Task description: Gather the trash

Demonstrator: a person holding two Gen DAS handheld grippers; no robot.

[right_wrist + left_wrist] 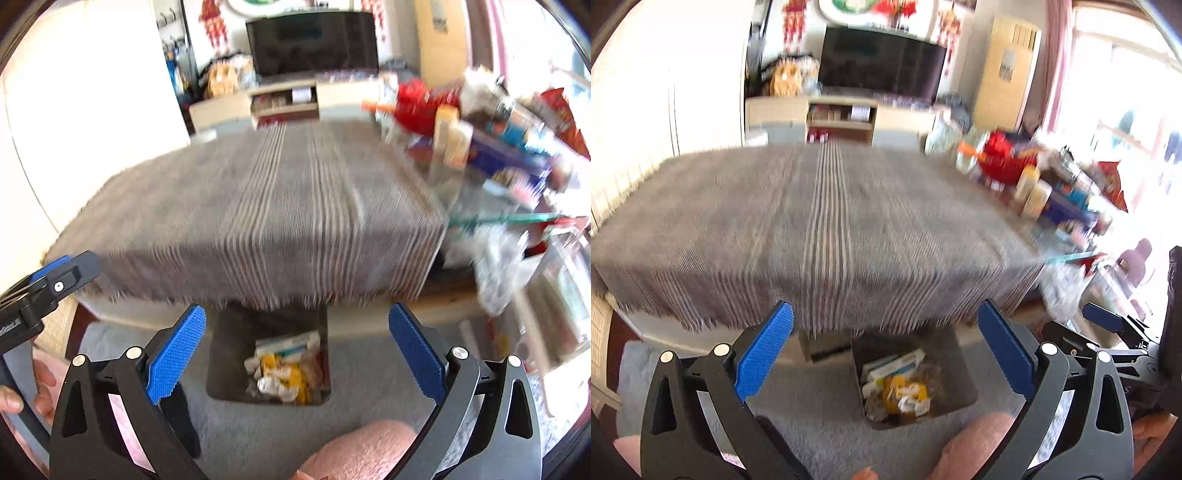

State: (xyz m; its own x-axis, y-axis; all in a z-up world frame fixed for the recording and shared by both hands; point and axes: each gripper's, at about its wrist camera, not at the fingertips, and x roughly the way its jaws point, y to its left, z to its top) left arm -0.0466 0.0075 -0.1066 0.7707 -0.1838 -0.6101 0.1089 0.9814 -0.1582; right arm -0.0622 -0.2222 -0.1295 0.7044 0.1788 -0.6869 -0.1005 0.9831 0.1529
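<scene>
**Both tools wide apart above the bin**

The left tool (886,350) and right tool (297,349) each stand with blue pads spread wide, nothing between them. Below both sits one dark bin (955,360) on the grey rug (820,417), just in front of the near edge of the surface (820,221) under its striped cloth. Trash (899,387) lies inside the bin: packets and crumpled wrappers, too blurred to count. The cloth is bare; clutter crowds the right side.
</scene>
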